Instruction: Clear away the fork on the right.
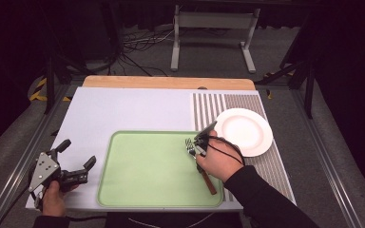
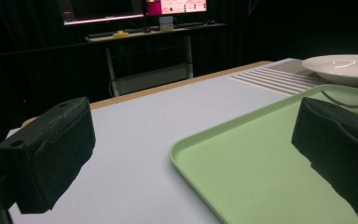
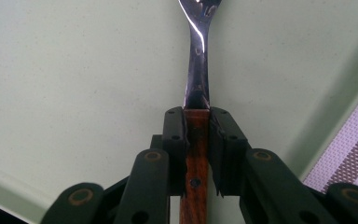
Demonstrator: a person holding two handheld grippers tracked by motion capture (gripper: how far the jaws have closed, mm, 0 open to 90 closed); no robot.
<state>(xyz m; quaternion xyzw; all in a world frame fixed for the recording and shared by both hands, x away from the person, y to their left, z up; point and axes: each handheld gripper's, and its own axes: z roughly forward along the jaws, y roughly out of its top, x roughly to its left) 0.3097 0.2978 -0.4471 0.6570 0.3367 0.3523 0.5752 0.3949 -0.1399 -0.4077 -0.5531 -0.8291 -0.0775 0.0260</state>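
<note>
**Fork clamped in the right gripper over the tray's right side**

Fork (image 3: 198,51) with a wooden handle sits pinched between the jaws of the right gripper (image 3: 197,116), which grasp the handle just below the metal neck; the tines point away from the jaws, over the green tray (image 1: 138,175). From above, the right gripper (image 1: 200,142) hovers near the tray's right edge, the wooden handle running back under the hand toward the near right corner.

The right gripper view alone shows the grip itself: both pads pressed flat on the wood. The left gripper view shows the fork's tines low over the tray's far side, before the white plate (image 2: 342,67).

The left gripper (image 1: 76,164) rests spread wide, holding nothing, at the table's near left corner beside the tray's left edge. Most of the tray lies bare; the plate sits on the striped mat (image 1: 209,107) beyond the tray's far right corner.
</note>
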